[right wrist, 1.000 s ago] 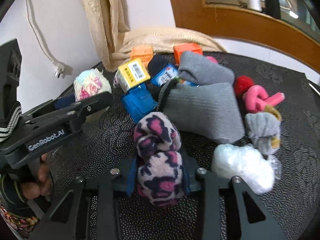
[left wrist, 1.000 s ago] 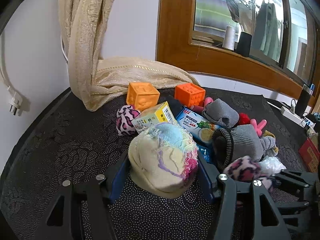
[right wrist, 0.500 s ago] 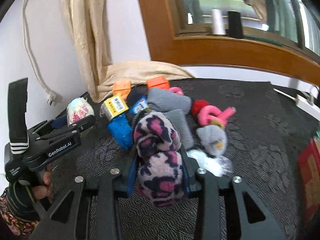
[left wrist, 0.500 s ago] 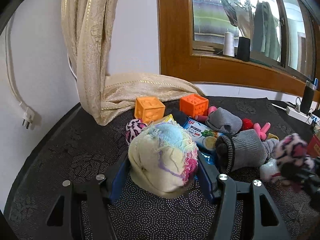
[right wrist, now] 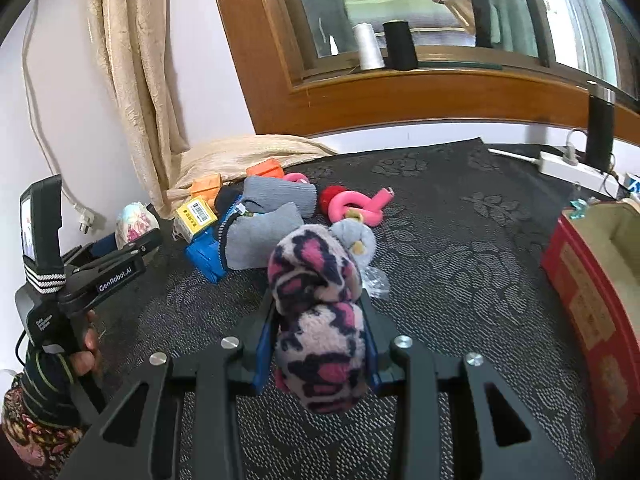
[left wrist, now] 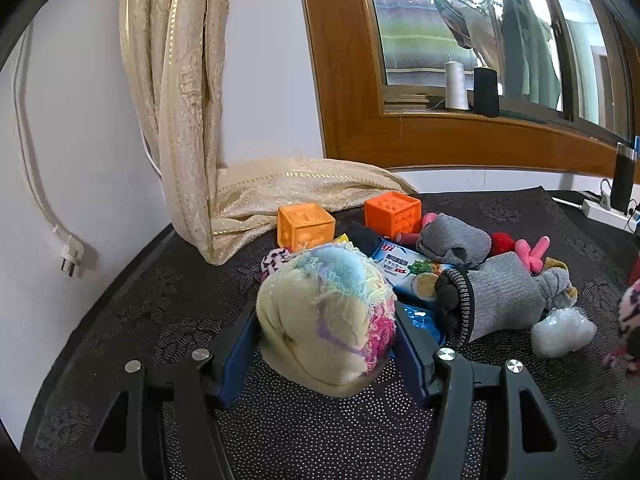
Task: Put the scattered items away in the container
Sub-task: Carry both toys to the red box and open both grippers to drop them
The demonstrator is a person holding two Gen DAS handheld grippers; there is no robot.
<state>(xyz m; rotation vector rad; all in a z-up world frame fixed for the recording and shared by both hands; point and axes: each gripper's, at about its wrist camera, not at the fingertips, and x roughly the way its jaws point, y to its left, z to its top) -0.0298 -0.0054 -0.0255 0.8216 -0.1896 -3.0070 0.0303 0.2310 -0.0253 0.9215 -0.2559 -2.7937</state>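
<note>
The left tool (left wrist: 326,344) is clamped on a pastel sock ball (left wrist: 326,312), held between its two fingers just above the bench (left wrist: 120,320). The right tool (right wrist: 318,344) is clamped on a pink leopard-print sock roll (right wrist: 316,320), also raised clear of the bench.

The container (right wrist: 592,288), a red box with a pale lining, stands ahead and to the right of the right tool, well apart from it. Only part of its interior is in view; its contents cannot be told.

Items remaining on the bench, ahead and to the left of the right tool:
- two orange cubes (left wrist: 306,226)
- a yellow carton (right wrist: 195,212)
- a blue packet (right wrist: 204,258)
- grey socks (right wrist: 262,240)
- a pink curler (right wrist: 356,206)
- a clear plastic wad (left wrist: 562,332)

Judgement: two items are in hand and neither is at the container. The bulk of the pile remains to be moved, so the task is far from complete.
</note>
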